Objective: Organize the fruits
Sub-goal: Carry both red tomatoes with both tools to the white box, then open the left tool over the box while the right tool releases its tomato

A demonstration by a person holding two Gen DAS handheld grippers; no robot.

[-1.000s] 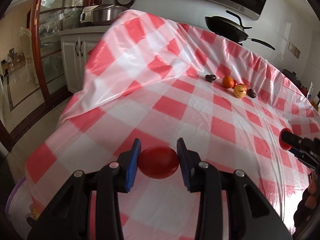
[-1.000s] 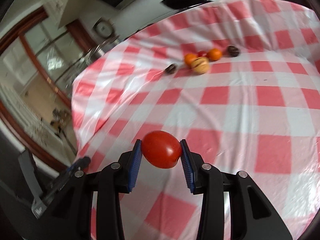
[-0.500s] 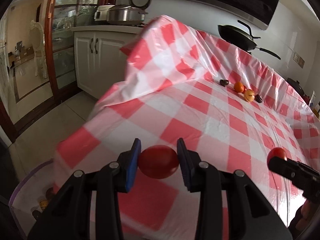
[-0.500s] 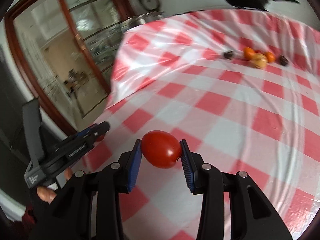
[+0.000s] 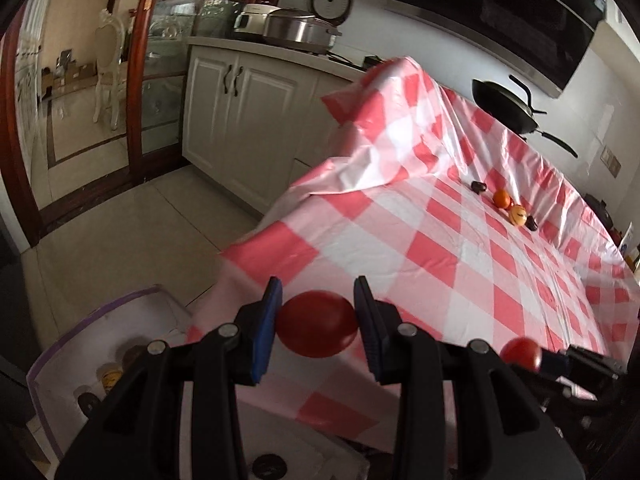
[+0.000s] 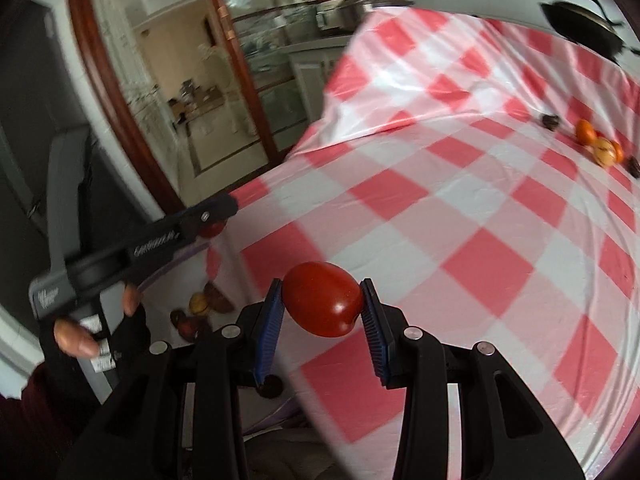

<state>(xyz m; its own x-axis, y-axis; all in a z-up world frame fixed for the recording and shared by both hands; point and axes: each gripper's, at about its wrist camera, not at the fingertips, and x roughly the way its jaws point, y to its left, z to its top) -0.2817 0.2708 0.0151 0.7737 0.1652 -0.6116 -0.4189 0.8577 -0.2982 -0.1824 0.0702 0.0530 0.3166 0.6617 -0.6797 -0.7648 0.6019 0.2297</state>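
My left gripper [image 5: 318, 330] is shut on a red tomato [image 5: 318, 330], held over the near corner of the checked tablecloth [image 5: 460, 248]. My right gripper [image 6: 322, 300] is shut on a second red tomato [image 6: 322, 300], above the same end of the table. That second tomato [image 5: 520, 354] also shows at the lower right of the left wrist view. The left gripper [image 6: 212, 224] appears at the left of the right wrist view, over the table's edge. A white bin [image 5: 60, 356] with several fruits [image 6: 196, 312] stands on the floor below. More fruits [image 5: 508, 206] lie far across the cloth.
White cabinets [image 5: 248, 120] with cookers on top stand beyond the table's left end. A black pan [image 5: 504, 106] sits at the far side. A glass door with a wooden frame [image 5: 140, 80] lies to the left. A person's hand [image 6: 80, 332] grips the left tool.
Both grippers have swung left along the table toward its near corner, each still clamped on its tomato. The floor and the white bin have come into view.
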